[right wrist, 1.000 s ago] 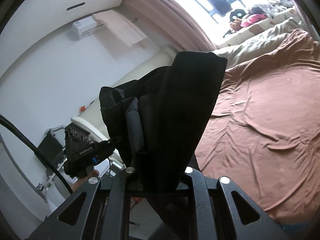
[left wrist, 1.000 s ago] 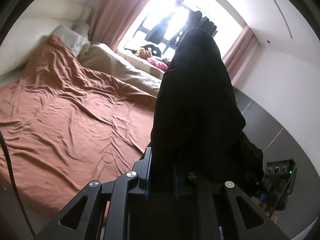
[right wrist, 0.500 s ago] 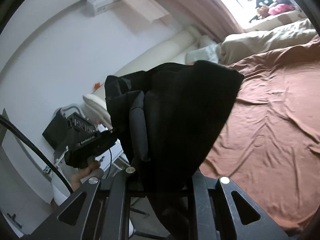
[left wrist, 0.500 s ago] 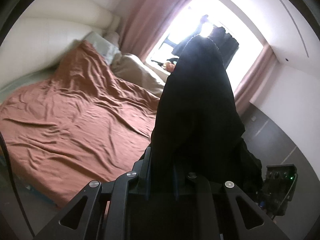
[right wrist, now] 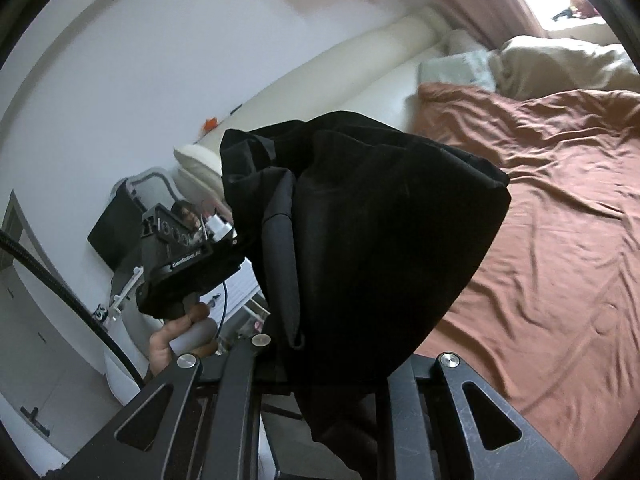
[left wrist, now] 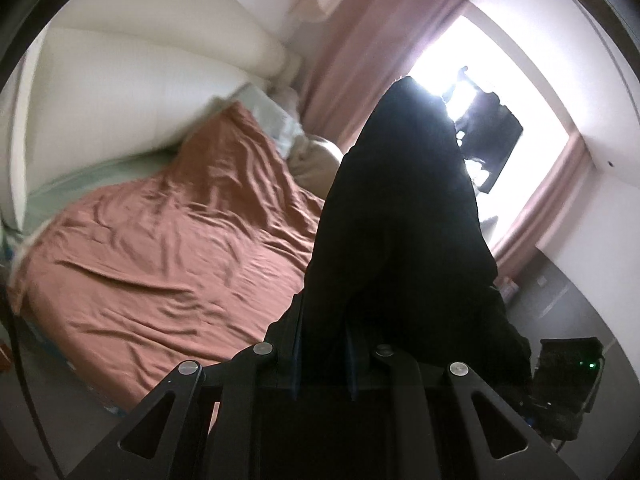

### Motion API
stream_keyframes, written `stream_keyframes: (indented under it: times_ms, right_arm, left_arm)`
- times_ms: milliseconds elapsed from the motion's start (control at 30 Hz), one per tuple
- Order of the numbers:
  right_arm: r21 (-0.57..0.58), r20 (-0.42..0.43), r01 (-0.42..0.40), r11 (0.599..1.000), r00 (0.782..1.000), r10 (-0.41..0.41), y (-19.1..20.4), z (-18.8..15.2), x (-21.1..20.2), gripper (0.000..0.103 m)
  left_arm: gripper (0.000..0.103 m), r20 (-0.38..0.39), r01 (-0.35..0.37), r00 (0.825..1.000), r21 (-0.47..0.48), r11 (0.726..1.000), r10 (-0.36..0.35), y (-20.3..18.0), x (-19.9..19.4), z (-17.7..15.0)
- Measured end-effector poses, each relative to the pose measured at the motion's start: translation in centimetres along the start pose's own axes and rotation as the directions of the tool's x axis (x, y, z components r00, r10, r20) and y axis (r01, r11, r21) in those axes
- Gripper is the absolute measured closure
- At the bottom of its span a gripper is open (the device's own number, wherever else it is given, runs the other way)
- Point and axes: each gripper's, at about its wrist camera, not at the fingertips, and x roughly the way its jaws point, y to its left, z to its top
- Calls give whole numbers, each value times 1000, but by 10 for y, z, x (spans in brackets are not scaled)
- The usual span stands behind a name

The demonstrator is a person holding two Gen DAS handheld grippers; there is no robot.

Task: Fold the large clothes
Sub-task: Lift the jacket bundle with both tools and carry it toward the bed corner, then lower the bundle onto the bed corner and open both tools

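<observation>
A large black garment [left wrist: 400,240] is held up in the air between both grippers, beside the bed. In the left wrist view it rises as a dark peak from my left gripper [left wrist: 324,344], which is shut on it, and the cloth hides the fingertips. In the right wrist view the same black garment [right wrist: 380,240] bulges over my right gripper [right wrist: 320,360], also shut on it with the tips covered. The left gripper's body [right wrist: 184,256] and the hand [right wrist: 180,336] holding it show at the left there. The right gripper's body [left wrist: 568,368] shows at the lower right of the left wrist view.
A bed with a wrinkled rust-brown sheet [left wrist: 168,260] lies below and ahead, also seen as the rust-brown sheet [right wrist: 560,220]. A cream padded headboard [left wrist: 120,92], pillows [right wrist: 456,66] and a beige duvet [right wrist: 560,64] are at its far end. Pink curtains [left wrist: 360,40] frame a bright window. A bedside stand [right wrist: 120,224] is by the wall.
Both hands have swept sideways along the bed, still holding the garment. The headboard has come further into both views, and the window has slid toward the right edge.
</observation>
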Motion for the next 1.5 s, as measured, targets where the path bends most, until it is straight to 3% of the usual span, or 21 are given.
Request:
stream_keyframes:
  times_ms: [167,300,700,867,1033,1200,1300,1367,1400,1433,1500]
  right_arm:
    - [0,-35,-36,999,999,36,-3,21,70,91]
    - [14,-55,-83,996,995,83,-1,14,115,91]
    - [67,-125,-158,985,978,166,9,17,242,91]
    - [106,-143,-158,982,975,172,-12,32,289,91]
    - [154,-131,-102,983,984,123,-58,43,329,91]
    - [221,-120,-66,973,988,94,-105,49,350,91]
    - [284,-112,-69,956,988,104,-121,48,360,91]
    - [254,-125,-47,966,989,81,-124,48,370,91]
    - [248,-137,-31,968,988,67,-127,48,377,91]
    - [257,-156,5,966,987,36,-134,48,385,91]
    - [321,-189,94,942,981,-33,-159,47,400,89]
  left_arm:
    - [86,26,-53,998,-34,998,54,51,-8,27]
    - [86,37,-114,993,-47,992,115,84,-17,44]
    - [86,54,-266,962,-58,962,269,161,-38,88]
    - [86,26,-329,943,-42,943,331,185,-8,106]
    - [86,-27,-352,936,-33,935,351,213,54,115]
    - [86,-77,-363,929,-1,932,361,227,108,123]
    - [85,-99,-390,917,-3,921,388,236,134,127]
    - [80,-120,-443,891,-14,896,438,243,148,127]
    - [75,-125,-485,869,-16,874,479,247,151,125]
    - [71,-127,-500,860,-17,866,494,250,152,122]
    - [47,-140,-494,863,-26,869,486,254,149,112]
